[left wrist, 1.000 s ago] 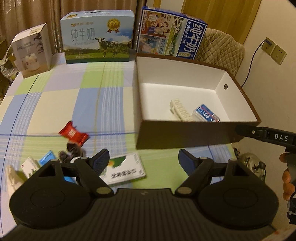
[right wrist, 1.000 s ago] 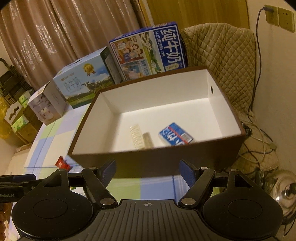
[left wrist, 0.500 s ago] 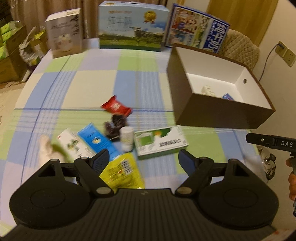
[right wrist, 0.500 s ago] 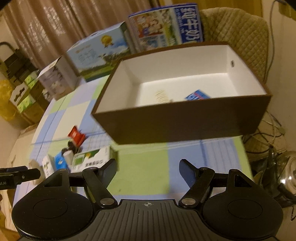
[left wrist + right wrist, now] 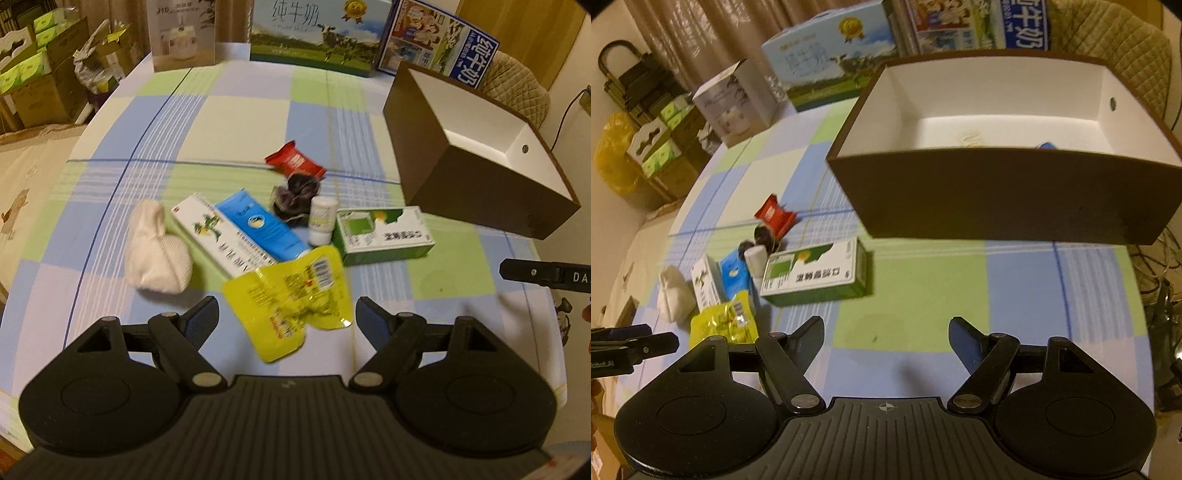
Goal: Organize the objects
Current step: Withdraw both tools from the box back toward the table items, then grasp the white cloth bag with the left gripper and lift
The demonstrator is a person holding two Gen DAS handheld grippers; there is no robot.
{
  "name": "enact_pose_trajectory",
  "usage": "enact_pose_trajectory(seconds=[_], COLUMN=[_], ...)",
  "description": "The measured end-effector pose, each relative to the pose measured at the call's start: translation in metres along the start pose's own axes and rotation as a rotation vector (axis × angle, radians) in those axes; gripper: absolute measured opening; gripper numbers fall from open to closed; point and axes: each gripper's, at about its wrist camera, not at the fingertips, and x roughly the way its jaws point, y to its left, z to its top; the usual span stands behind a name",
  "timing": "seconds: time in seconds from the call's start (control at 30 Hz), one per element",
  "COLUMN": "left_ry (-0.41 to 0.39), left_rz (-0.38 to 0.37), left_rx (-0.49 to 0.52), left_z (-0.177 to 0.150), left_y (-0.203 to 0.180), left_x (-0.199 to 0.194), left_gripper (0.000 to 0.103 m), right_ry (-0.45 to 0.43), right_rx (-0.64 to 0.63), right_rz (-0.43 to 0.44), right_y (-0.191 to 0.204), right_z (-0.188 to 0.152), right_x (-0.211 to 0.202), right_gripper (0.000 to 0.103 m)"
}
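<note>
The left gripper [image 5: 284, 321] gapes empty, a yellow packet [image 5: 295, 299] between its fingers, perhaps beneath them. The right gripper [image 5: 886, 338] gapes empty, the brown box [image 5: 1008, 195] beyond its fingertips.

We read 纯牛奶 on the milk carton [image 5: 317, 33], also on the blue box [image 5: 443, 48] right of it; "J10" on the white box [image 5: 183, 35] left.

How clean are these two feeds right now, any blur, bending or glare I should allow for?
Left wrist view: warm dim light, slight motion smear on the yellow packet, table edge bowed by the fisheye. Right wrist view: milk carton print smeared, brown box front dark, no strong glare.
</note>
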Motion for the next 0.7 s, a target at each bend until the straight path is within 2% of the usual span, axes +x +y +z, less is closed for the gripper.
enact_pose_trajectory(seconds=[0.4,0.7], left_ry=[0.01,-0.002], left_rz=[0.047,0.093], left_rx=[-0.034,-0.065], left_z=[-0.011,-0.001], left_y=[0.032,0.069], left_x=[0.0,0.008], left_gripper=[0.075,0.075], right_ry=[0.061,0.051], right_rx=[-0.028,0.03], right_rz=[0.039,-0.017], right_y=[0.023,0.02], right_z=[-0.007,-0.005], right_x=[0.025,0.035], right_gripper=[0.073,0.073])
